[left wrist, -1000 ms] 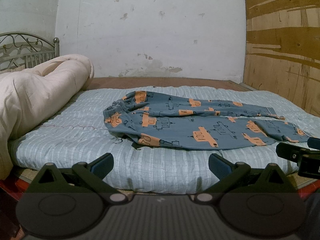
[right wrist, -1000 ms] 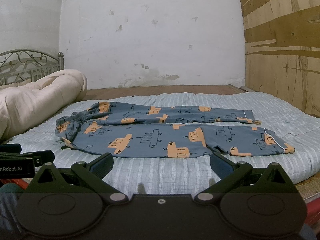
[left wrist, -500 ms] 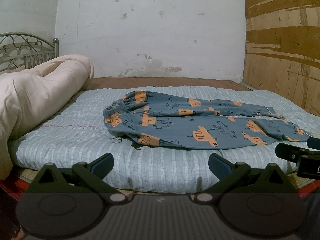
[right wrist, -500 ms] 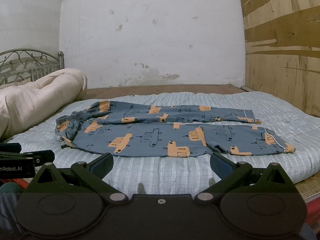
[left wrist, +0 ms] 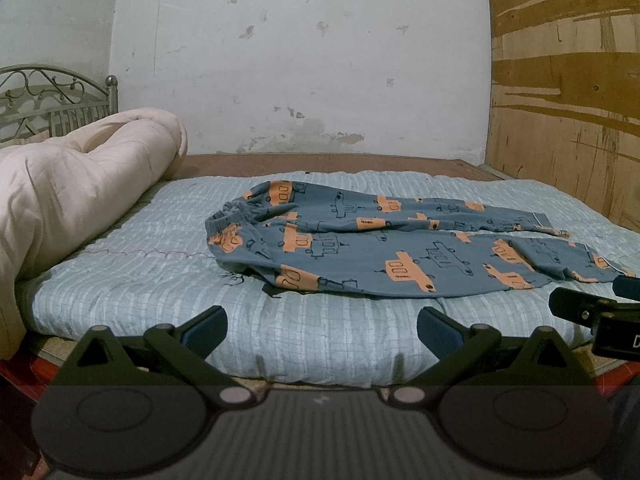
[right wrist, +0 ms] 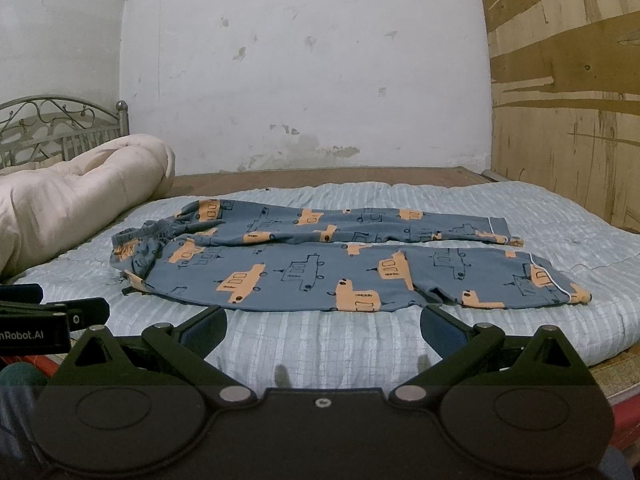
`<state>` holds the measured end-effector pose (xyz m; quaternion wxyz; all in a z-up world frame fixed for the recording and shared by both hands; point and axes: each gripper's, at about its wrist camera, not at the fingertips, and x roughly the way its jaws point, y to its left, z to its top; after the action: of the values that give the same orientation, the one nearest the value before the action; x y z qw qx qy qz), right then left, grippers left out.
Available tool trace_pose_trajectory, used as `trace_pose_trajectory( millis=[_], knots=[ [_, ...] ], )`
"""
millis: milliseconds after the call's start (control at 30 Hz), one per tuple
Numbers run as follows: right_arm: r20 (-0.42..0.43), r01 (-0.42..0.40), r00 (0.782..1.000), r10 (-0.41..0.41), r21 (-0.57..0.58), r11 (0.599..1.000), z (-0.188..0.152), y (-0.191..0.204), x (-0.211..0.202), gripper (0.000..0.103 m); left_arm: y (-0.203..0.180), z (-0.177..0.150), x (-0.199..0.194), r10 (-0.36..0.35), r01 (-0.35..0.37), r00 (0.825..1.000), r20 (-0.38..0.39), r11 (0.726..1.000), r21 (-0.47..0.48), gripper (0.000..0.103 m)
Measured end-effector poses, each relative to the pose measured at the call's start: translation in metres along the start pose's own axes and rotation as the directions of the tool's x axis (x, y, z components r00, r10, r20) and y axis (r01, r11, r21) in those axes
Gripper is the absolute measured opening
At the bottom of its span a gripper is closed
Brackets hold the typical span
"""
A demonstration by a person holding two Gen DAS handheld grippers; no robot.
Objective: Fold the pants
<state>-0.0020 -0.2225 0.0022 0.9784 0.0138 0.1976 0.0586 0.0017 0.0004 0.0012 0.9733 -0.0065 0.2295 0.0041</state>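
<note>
Waiting before the first fold, the left view shows the left tongs [left wrist: 322, 330] spread and empty, the pants [left wrist: 400, 252] flat on the bed [left wrist: 160, 280], mid-frame. The right view shows the right tongs [right wrist: 322, 330] spread too, near the hem; next, each must pinch an edge. Nothing has moved since earlier.
</note>
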Motion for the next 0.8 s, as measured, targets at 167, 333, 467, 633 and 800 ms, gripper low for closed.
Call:
trace_pose_trajectory(
  millis=[167, 333, 467, 633, 800],
  knots=[
    [-0.001, 0.0, 1.0, 0.0, 0.0, 1.0, 0.0, 0.0, 0.0, 0.102, 0.0, 0.0, 0.0, 0.0, 0.0, 1.0, 0.0, 1.0, 0.0, 0.102],
    [-0.002, 0.0, 1.0, 0.0, 0.0, 1.0, 0.001, 0.0, 0.0, 0.102, 0.0, 0.0, 0.0, 0.0, 0.0, 1.0, 0.0, 1.0, 0.0, 0.102],
    [-0.002, 0.0, 1.0, 0.0, -0.001, 1.0, 0.001, 0.0, 0.0, 0.102, 0.0, 0.0, 0.0, 0.0, 0.0, 1.0, 0.0, 1.0, 0.0, 0.102],
    [-0.004, 0.0, 1.0, 0.0, -0.001, 1.0, 0.0, -0.003, -0.001, 0.102, 0.0, 0.0, 0.0, 0.0, 0.0, 1.0, -0.002, 1.0, 0.001, 0.102],
    [-0.012, 0.0, 1.0, 0.0, -0.001, 1.0, -0.006, 0.0, 0.003, 0.102, 0.001, -0.005, 0.004, -0.011, 0.011, 1.0, -0.018, 1.0, 0.002, 0.102]
  ],
)
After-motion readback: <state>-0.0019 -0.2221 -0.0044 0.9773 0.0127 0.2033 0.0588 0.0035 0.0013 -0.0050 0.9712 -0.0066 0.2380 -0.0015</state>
